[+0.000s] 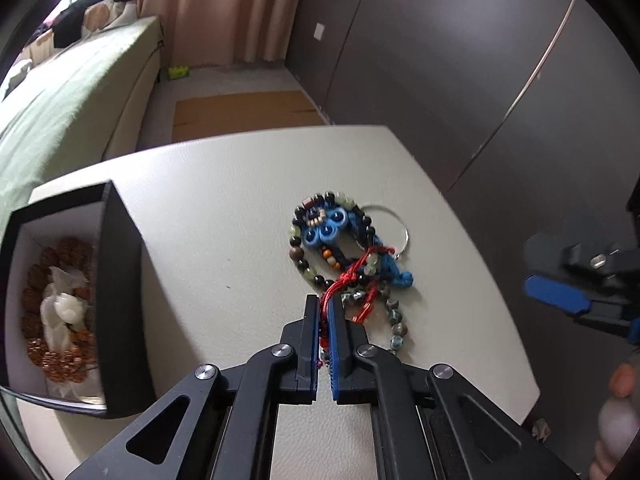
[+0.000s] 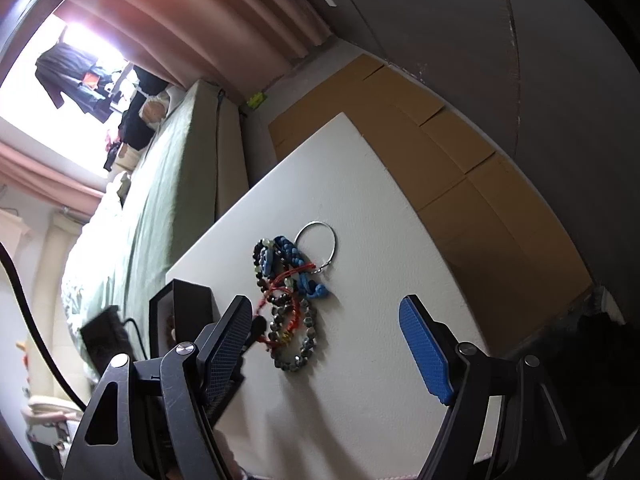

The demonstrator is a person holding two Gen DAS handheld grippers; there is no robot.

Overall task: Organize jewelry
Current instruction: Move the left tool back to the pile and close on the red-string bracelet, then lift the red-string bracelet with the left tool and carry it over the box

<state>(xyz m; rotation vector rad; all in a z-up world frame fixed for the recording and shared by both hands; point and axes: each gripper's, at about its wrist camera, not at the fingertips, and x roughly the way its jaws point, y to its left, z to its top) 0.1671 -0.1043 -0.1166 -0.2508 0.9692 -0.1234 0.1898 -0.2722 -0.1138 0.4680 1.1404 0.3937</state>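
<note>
A tangle of jewelry lies on the white table (image 1: 224,208): beaded bracelets (image 1: 304,264), a blue knotted cord piece (image 1: 324,232), a silver ring (image 1: 394,224) and a red cord bracelet (image 1: 348,280). My left gripper (image 1: 325,304) is shut on the red cord bracelet at the near end of the pile. A black box (image 1: 116,280) at the left holds brown bead strands (image 1: 44,280) and white tissue. My right gripper (image 2: 324,328) is open and empty above the table, near the pile (image 2: 290,292). It also shows at the right edge of the left wrist view (image 1: 560,296).
The table's far edge and right edge drop to a floor with flat cardboard (image 2: 440,152). A bed with a green cover (image 1: 68,96) runs along the left. Dark wardrobe panels (image 1: 460,60) stand behind. Pink curtains (image 1: 224,4) hang at the back.
</note>
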